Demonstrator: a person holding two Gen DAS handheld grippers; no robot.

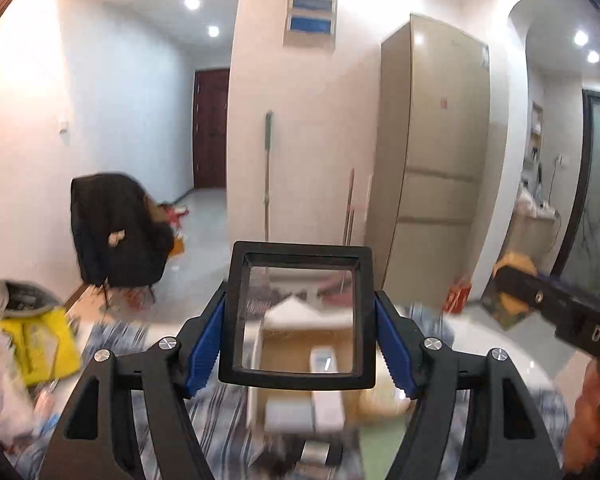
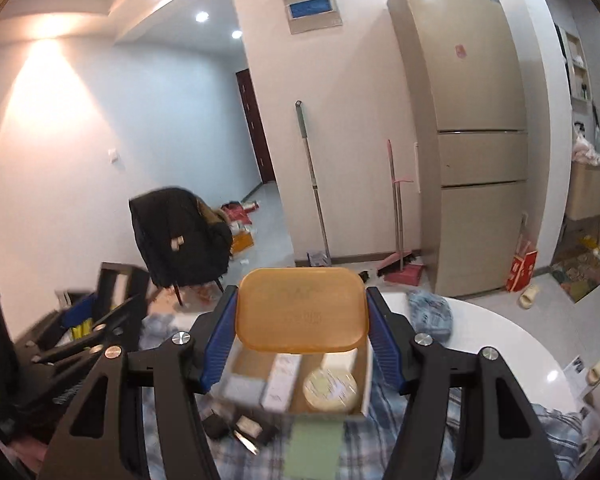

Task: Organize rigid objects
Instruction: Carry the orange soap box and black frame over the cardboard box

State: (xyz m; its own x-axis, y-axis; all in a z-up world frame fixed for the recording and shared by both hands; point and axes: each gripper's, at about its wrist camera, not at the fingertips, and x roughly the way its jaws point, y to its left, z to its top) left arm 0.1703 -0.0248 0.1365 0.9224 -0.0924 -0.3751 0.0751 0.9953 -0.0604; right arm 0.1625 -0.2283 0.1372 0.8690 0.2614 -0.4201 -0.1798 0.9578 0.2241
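Note:
My left gripper (image 1: 300, 320) is shut on a black square frame with a clear window (image 1: 300, 316), held upright in the air between its blue pads. My right gripper (image 2: 300, 316) is shut on a translucent orange rounded box (image 2: 302, 310), also lifted. Below both lies an open cardboard box (image 2: 366, 372) on a plaid cloth, holding a round tin (image 2: 330, 390) and several pale packets. In the right wrist view the left gripper with the black frame (image 2: 116, 284) shows at the left. In the left wrist view the right gripper's body (image 1: 560, 304) enters from the right edge.
The plaid cloth (image 2: 380, 440) covers part of a white round table (image 2: 500, 336). A green flat item (image 2: 316, 444) and small dark objects (image 2: 236, 426) lie in front of the box. A yellow bag (image 1: 40, 344) sits left. Beyond stand a draped chair (image 2: 180, 236) and a tall fridge (image 2: 472, 128).

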